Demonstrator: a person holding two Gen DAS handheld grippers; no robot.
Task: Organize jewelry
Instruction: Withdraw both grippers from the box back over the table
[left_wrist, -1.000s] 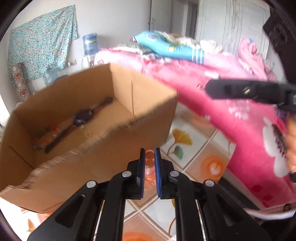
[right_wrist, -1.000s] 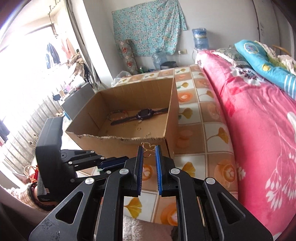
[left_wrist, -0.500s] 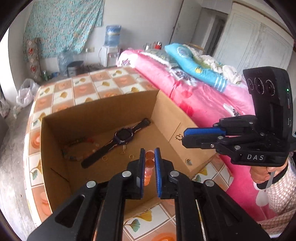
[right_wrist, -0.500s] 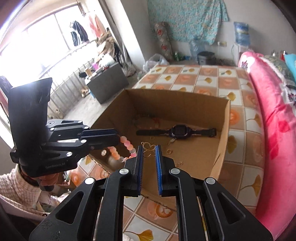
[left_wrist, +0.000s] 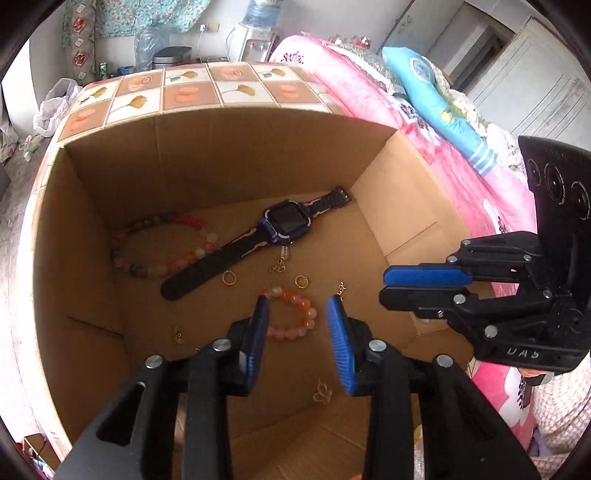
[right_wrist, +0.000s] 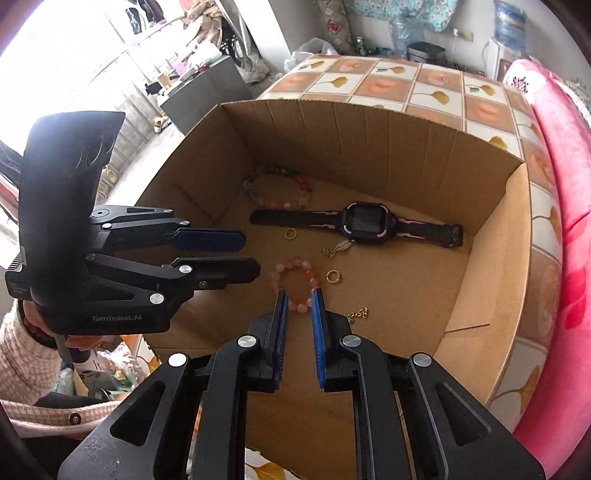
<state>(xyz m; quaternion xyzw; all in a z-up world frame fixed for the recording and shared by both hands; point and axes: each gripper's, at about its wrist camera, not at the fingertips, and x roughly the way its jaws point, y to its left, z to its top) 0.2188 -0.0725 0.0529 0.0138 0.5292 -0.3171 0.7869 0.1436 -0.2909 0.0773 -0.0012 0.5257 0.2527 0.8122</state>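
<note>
Left wrist view puts me over the open cardboard box, with my left gripper opening and nothing between its pads; the pink-and-orange bead bracelet lies loose on the box floor below them. My right gripper has its pads slightly apart, and I see nothing pinched there either; a small gold chain charm lies just beside its right pad.

I judge the step in hand to be the drop-off into the box, so I would let the left pads spread fully before lifting, and lift straight up so no bead catches on them.

Inside, the black smartwatch lies diagonally across the middle, a multicoloured bead bracelet sits in the far left corner touching its strap, and two gold rings rest between the watch and the near bracelet. The box walls stand high on all sides, and the two grippers are close together above the floor, so I would withdraw one at a time. The pink bedspread presses against the box's right wall, leaving little room there; the left side looks freer.
</note>
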